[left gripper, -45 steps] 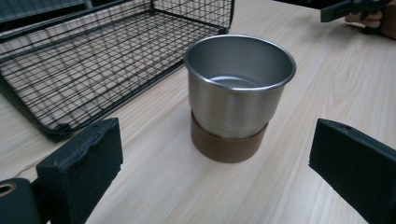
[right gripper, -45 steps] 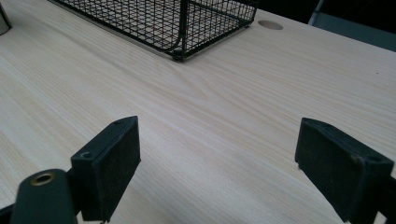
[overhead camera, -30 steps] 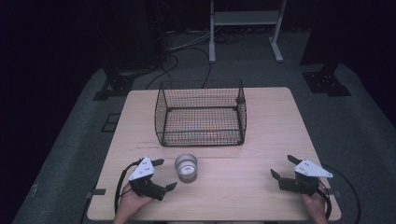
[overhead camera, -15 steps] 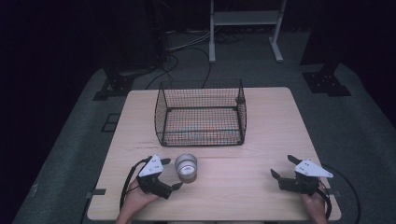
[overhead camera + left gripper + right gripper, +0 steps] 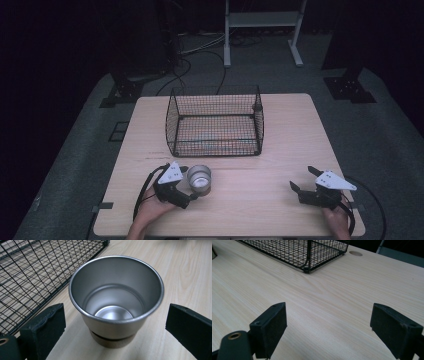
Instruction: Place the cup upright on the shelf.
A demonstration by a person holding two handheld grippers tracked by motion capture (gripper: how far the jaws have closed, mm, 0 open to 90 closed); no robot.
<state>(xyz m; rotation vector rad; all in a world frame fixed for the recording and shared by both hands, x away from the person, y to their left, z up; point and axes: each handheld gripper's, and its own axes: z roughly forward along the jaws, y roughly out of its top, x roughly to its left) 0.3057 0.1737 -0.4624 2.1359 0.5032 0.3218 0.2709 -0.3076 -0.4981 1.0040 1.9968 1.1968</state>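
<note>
A steel cup (image 5: 199, 178) stands upright and empty on the pale wooden table (image 5: 260, 200), near the front edge and left of centre, just in front of the wire basket (image 5: 216, 121). In the left gripper view the cup (image 5: 116, 300) sits between the two black jaws, which are spread wide on either side of it; a gap shows between each jaw and the cup wall, so nothing is clamped. The cup rests on a darker ring at its base.

The left gripper (image 5: 186, 186) lies low over the table, angled toward the right and slightly away from the person, with its grey three-cornered plate facing up. The left hand (image 5: 150, 212) holds it from behind, forearm coming in from the bottom edge, and a black cable loops off to the left.

The right gripper (image 5: 303, 180) is well apart from the cup, near the front right corner of the table. Its jaws are also spread wide over bare wood, pointing left and away. The right hand (image 5: 338, 220) grips it from behind. In the right gripper view a corner of the basket (image 5: 304, 250) lies ahead.
</note>
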